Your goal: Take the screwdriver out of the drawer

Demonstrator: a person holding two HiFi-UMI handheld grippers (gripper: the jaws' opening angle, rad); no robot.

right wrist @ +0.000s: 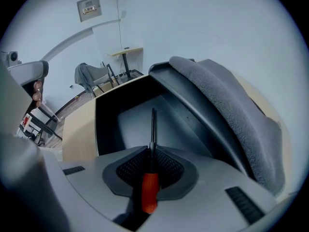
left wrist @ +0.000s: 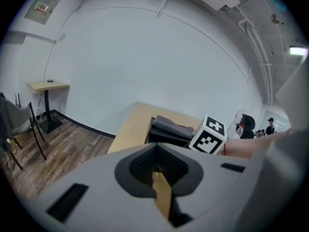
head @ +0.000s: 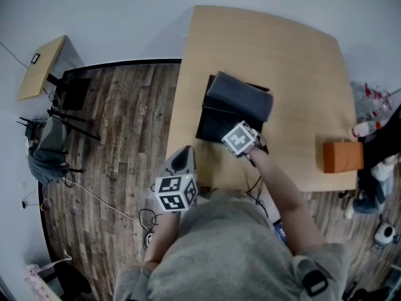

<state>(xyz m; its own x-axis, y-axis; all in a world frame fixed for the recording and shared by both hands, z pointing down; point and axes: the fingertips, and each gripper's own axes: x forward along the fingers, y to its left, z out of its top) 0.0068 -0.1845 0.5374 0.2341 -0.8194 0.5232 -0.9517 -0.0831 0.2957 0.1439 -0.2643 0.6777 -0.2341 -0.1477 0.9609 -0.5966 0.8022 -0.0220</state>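
The screwdriver (right wrist: 150,190) has an orange handle and a thin black shaft that points into the open black drawer (right wrist: 128,124). My right gripper (right wrist: 152,167) is shut on it where handle and shaft meet. In the head view the right gripper's marker cube (head: 240,138) stands over the drawer unit (head: 216,124) and hides the jaws and the tool. My left gripper (left wrist: 161,180) hangs off the table's near left edge, beside the drawer unit (left wrist: 166,132). Its jaws stand a narrow gap apart with nothing between them.
A grey cloth (head: 241,96) lies over the top of the drawer unit on the wooden table (head: 294,61). An orange-brown box (head: 343,157) sits at the table's right edge. A small side table (head: 41,68) and a chair with a grey garment (head: 47,146) stand on the floor at left.
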